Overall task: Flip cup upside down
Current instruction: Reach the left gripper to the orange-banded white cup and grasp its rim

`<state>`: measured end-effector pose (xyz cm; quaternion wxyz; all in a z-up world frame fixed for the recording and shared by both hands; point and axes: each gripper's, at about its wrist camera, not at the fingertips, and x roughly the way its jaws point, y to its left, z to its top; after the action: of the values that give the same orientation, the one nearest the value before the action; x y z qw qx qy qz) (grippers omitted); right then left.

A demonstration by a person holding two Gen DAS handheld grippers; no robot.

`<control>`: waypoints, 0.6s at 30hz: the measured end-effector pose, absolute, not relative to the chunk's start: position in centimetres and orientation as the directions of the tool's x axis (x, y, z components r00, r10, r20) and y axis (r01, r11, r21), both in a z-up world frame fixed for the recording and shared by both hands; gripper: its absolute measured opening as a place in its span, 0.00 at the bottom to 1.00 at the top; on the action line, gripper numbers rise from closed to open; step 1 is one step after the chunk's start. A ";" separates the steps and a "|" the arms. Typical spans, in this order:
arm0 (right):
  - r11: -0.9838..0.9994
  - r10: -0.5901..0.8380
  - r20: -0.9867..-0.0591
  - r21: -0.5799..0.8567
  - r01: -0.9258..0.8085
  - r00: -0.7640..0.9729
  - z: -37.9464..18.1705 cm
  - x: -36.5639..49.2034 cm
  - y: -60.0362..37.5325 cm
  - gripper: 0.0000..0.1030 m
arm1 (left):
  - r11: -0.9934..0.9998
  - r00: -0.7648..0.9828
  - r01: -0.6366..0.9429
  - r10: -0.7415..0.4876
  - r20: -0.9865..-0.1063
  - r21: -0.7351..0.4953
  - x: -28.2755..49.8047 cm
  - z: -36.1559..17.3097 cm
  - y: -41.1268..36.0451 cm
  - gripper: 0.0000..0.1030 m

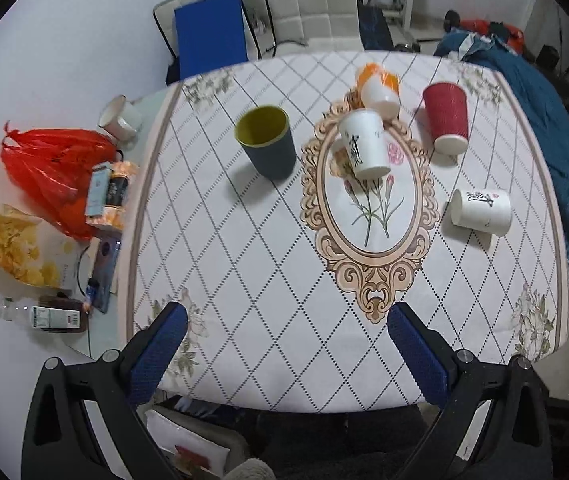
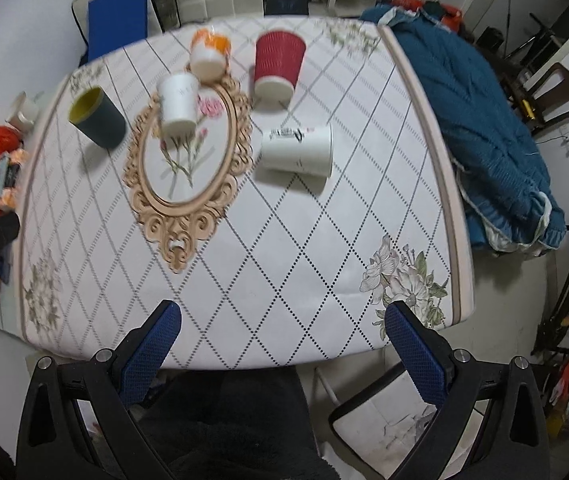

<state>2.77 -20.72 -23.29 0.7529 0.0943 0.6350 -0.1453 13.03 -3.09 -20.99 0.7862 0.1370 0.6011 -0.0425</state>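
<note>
Several cups stand on the patterned tablecloth [image 1: 244, 264]. A dark blue cup with a yellow inside [image 1: 266, 142] stands upright, mouth up; it also shows in the right wrist view [image 2: 98, 117]. A white printed cup [image 1: 364, 144] [image 2: 179, 100], an orange-and-white cup [image 1: 380, 90] [image 2: 208, 58] and a red ribbed cup [image 1: 446, 118] [image 2: 278, 66] stand mouth down. Another white printed cup [image 1: 481, 211] [image 2: 298, 151] lies on its side. My left gripper [image 1: 286, 318] and right gripper [image 2: 282, 314] are open and empty, above the table's near edge.
To the table's left lie a red plastic bag [image 1: 52, 172], a white mug [image 1: 118, 120], a chip bag [image 1: 8, 246] and a bottle [image 1: 44, 316]. A blue quilt [image 2: 496, 128] hangs over the right side. A chair [image 1: 308, 4] stands behind the table.
</note>
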 end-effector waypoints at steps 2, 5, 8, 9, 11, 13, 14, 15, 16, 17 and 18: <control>0.942 -0.079 -0.990 -0.035 0.334 0.118 -25.2 3.3 -21.8 1.00 | 0.957 0.253 0.232 0.114 -0.961 0.175 14.0 -22.1 -4.2 1.00; 0.944 -0.063 -0.995 -0.034 0.327 0.078 -26.7 4.1 -23.5 1.00 | 0.951 0.223 0.239 0.141 -0.965 0.194 15.5 -23.5 -6.1 1.00; 0.946 -0.044 -0.998 -0.028 0.323 0.041 -28.5 5.1 -25.3 1.00 | 0.949 0.194 0.244 0.155 -0.969 0.201 17.5 -24.8 -8.2 1.00; 0.947 -0.041 -0.999 -0.029 0.321 0.031 -29.1 5.5 -25.9 1.00 | 0.949 0.188 0.243 0.157 -0.969 0.201 18.1 -25.1 -8.7 1.00; 0.949 -0.029 -1.000 -0.025 0.315 0.009 -30.3 6.2 -26.9 1.00 | 0.949 0.172 0.244 0.160 -0.972 0.200 19.2 -25.8 -9.9 1.00; 0.950 -0.027 -1.000 -0.028 0.310 -0.007 -31.0 6.9 -27.7 1.00 | 0.950 0.159 0.241 0.162 -0.974 0.197 20.5 -26.3 -11.2 1.00; 0.950 -0.025 -1.000 -0.029 0.310 -0.015 -31.5 7.3 -28.2 1.00 | 0.951 0.155 0.241 0.160 -0.975 0.195 21.1 -26.4 -11.7 1.00; 0.950 -0.024 -1.000 -0.029 0.309 -0.020 -31.7 7.6 -28.5 1.00 | 0.951 0.148 0.241 0.160 -0.976 0.193 21.7 -26.6 -12.2 1.00; 0.950 -0.024 -0.999 -0.031 0.310 -0.026 -32.0 8.0 -29.1 1.00 | 0.952 0.141 0.241 0.159 -0.977 0.189 22.5 -26.8 -12.8 1.00; 0.950 -0.024 -0.999 -0.032 0.311 -0.029 -32.2 8.3 -29.5 1.00 | 0.952 0.138 0.242 0.158 -0.978 0.188 23.1 -26.9 -13.3 1.00; 0.950 -0.024 -0.999 -0.033 0.310 -0.033 -32.4 8.7 -30.1 1.00 | 0.951 0.135 0.242 0.161 -0.978 0.190 23.6 -27.0 -13.7 1.00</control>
<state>8.75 -30.07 -32.37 0.6879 0.1008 0.7085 -0.1215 23.64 -13.68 -27.01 0.7376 0.1534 0.6570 -0.0276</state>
